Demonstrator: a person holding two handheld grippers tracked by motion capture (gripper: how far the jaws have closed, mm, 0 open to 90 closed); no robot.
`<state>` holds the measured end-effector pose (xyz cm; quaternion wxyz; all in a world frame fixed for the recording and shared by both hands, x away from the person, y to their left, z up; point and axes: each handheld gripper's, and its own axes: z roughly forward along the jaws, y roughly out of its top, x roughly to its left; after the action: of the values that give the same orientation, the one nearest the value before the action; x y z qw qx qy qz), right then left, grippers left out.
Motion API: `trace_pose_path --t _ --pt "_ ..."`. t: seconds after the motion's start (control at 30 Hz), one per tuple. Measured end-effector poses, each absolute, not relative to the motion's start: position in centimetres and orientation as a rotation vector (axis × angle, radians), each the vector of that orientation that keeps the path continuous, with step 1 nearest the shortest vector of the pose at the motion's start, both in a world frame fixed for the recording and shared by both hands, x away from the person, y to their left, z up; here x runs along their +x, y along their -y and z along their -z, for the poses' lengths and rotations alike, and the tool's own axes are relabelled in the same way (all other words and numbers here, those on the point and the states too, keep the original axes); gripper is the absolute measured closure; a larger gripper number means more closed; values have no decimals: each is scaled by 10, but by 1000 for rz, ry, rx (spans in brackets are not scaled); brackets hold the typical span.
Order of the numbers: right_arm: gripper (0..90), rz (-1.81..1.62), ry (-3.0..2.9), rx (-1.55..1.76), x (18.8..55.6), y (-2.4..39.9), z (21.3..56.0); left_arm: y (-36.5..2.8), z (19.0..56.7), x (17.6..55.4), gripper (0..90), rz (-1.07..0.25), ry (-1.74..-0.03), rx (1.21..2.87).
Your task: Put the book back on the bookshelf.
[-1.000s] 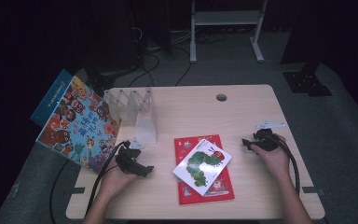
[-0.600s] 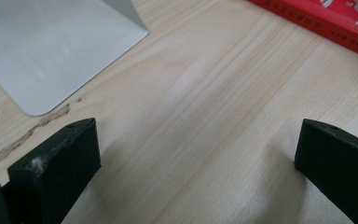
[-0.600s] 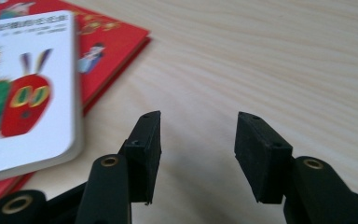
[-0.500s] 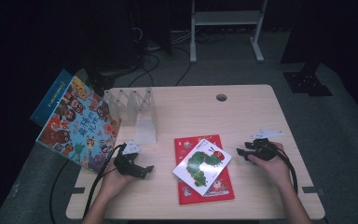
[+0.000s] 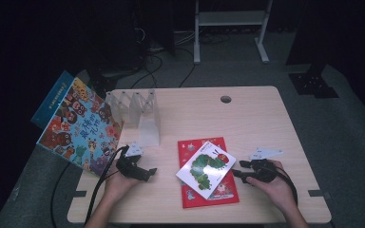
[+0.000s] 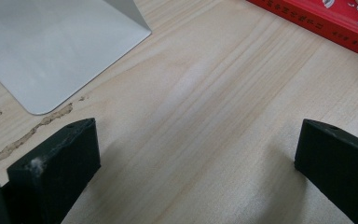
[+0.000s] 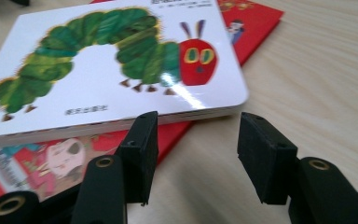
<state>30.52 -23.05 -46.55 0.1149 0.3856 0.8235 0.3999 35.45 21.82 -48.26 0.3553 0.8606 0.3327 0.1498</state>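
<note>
With its fingers just closing partway and nothing between them, the right gripper [image 7: 193, 156] nears the white caterpillar book [image 7: 107, 70] just ahead, apparently ungrasped, while the left gripper [image 6: 191, 172] rests open.

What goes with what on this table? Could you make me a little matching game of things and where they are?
Things:
1. caterpillar book
2. red book
3. animal picture book
4. clear rack

Places:
A. hanging over the table's left edge
B. flat on the table, under another book
C. lying askew on top of a book
D. standing behind the left gripper

Pairs: 1-C, 2-B, 3-A, 4-D
</note>
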Motion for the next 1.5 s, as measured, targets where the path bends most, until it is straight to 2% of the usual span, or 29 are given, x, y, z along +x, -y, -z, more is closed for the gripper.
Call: trace_pose_path --t 0.5,1.5 --pt "479 -1188 -2471 999 293 203 465 -219 483 355 0 -396 -881 2217" --pt "487 -1123 -2525 909 322 165 459 -219 483 355 0 -393 -873 2219"
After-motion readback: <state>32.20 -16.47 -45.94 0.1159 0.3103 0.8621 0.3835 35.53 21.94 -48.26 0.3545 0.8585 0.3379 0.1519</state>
